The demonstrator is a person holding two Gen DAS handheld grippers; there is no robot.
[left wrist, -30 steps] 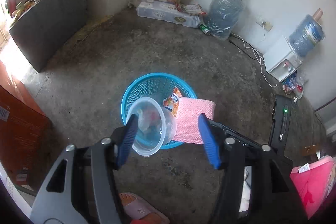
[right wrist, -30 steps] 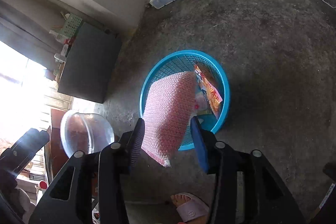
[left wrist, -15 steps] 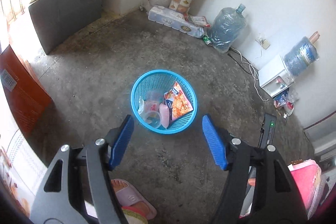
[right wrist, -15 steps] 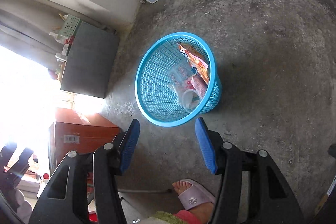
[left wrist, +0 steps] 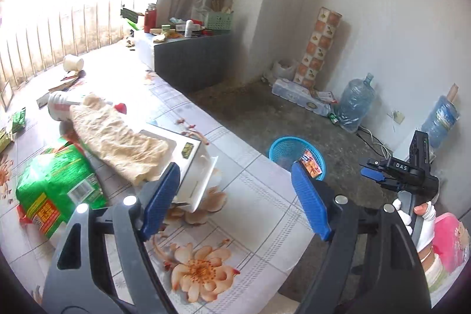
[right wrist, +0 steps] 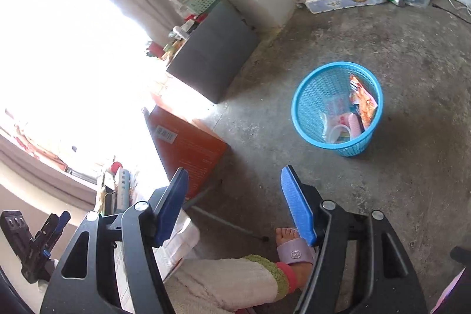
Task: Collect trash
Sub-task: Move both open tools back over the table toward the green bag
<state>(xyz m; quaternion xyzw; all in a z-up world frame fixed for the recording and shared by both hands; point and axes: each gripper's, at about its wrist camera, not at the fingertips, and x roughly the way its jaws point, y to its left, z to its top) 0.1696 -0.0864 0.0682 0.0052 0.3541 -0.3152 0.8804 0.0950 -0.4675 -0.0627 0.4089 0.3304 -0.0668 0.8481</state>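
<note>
My left gripper [left wrist: 235, 196] is open and empty above a floral tablecloth table [left wrist: 250, 225]. On the table lie a white box [left wrist: 194, 167], crumpled brown paper [left wrist: 117, 134], a green bag [left wrist: 56, 181] and a white cup [left wrist: 59, 108]. The blue basket [left wrist: 295, 155] stands on the floor beyond the table edge; in the right wrist view this basket [right wrist: 312, 96] holds a clear container, pink wrap and an orange packet. My right gripper [right wrist: 234, 208] is open and empty above the floor, and also shows in the left wrist view [left wrist: 374, 172].
A dark cabinet [left wrist: 191, 61] with clutter stands by the wall. An orange box [right wrist: 188, 146] sits on the floor. Water bottles [left wrist: 353, 105] and a tissue pack [left wrist: 297, 93] line the far wall. The person's sandalled foot [right wrist: 291, 249] is under the right gripper.
Both grippers let go of the clear container and pink wrap into the basket, then pulled back. The left gripper swung left over the table; the right rose away from the basket.
</note>
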